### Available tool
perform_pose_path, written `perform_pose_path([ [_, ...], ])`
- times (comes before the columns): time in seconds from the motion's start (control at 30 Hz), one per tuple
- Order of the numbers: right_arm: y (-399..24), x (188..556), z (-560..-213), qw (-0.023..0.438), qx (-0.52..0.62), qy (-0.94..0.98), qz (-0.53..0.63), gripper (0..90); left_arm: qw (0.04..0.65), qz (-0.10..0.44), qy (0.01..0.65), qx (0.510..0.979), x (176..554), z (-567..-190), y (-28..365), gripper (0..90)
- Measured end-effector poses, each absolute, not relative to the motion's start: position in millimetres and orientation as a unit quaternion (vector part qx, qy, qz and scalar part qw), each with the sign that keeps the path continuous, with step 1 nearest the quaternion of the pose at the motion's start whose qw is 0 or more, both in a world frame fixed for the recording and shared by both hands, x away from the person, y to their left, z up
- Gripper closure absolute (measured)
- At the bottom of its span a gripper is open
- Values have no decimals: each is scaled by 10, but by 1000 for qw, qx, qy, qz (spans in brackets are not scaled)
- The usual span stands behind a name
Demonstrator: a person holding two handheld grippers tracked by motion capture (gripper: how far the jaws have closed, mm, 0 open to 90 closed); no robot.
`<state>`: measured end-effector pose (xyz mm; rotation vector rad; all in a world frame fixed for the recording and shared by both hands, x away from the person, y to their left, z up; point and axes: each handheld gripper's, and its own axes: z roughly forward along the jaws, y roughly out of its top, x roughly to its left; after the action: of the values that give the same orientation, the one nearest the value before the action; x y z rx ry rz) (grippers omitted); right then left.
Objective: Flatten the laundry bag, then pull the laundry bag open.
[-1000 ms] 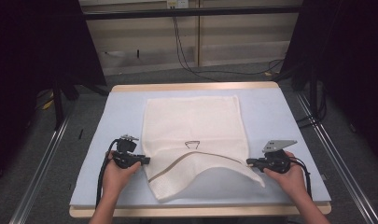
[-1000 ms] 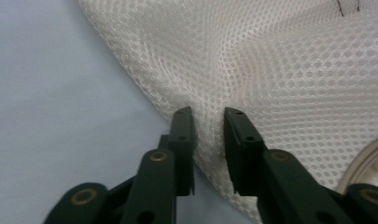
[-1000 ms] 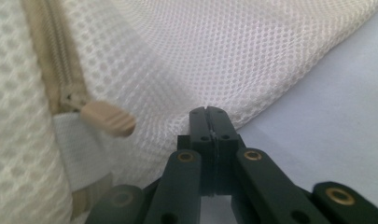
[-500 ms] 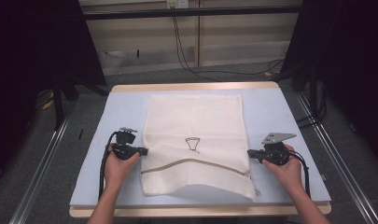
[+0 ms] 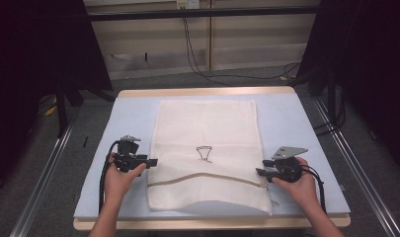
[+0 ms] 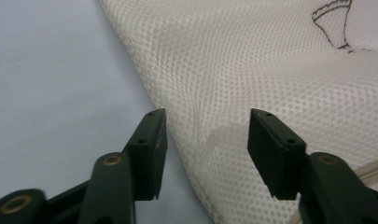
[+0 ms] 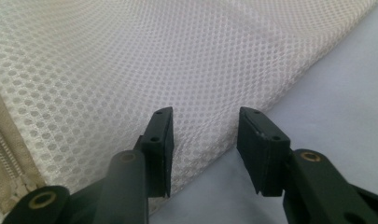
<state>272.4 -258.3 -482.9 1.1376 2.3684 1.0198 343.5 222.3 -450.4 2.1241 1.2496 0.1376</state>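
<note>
Tongs first: left tongs (image 5: 149, 161) and right tongs (image 5: 260, 172) both sit with jaws apart, nothing clamped, one at each side edge of the mesh bag (image 5: 207, 148). That cream bag lies flat mid-bench on the pale blue bench (image 5: 291, 123), zipper (image 5: 207, 177) running across near the front edge, small hanger drawing (image 5: 204, 153) just beyond it.

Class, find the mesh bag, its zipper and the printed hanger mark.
mesh bag (image 5: 207, 123), high view, upper panel
zipper (image 5: 207, 177), high view, middle of the tan strip
hanger mark (image 5: 204, 153), high view, centre of the outline
</note>
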Motion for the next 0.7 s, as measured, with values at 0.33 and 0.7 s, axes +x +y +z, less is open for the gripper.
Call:
perform_pose_path([
  [0.33,-2517,2748,-4784,128,416,831,346,792,337,42,466,817,3259,-4584,2273,330],
  [0.7,-2535,2749,-4799,127,410,831,355,826,352,73,440,823,3145,-4661,2240,356],
])
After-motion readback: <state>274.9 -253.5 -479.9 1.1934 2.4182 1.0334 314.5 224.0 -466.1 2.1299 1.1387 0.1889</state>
